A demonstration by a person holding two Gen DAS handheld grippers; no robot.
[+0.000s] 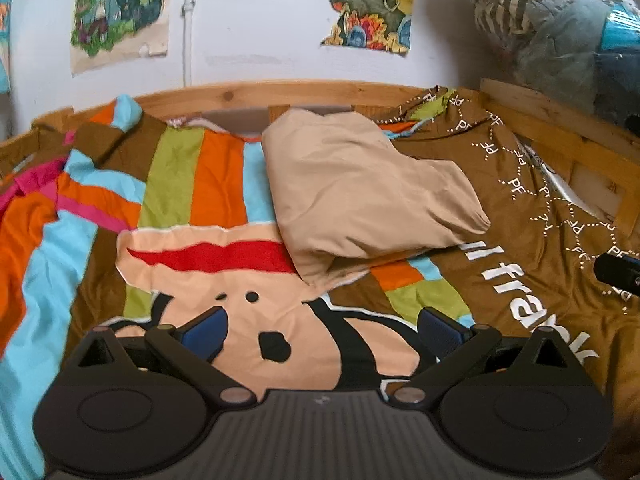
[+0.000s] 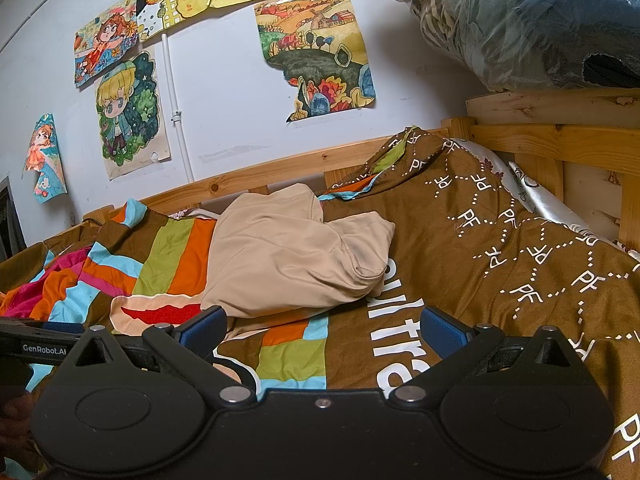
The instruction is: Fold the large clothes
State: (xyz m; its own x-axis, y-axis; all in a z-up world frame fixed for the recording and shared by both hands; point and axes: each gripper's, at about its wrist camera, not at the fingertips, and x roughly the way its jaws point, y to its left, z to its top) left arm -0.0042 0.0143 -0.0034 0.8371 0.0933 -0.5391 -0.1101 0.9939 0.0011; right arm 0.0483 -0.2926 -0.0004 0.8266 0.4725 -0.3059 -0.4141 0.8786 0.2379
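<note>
I hold my left gripper (image 1: pixel 322 330) and right gripper (image 2: pixel 324 326) level, side by side, jaws spread wide, empty.

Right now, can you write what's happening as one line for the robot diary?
stage: before grasp | left gripper: open, empty | right gripper: open, empty | beige garment: loosely folded on the patterned bedspread
</note>
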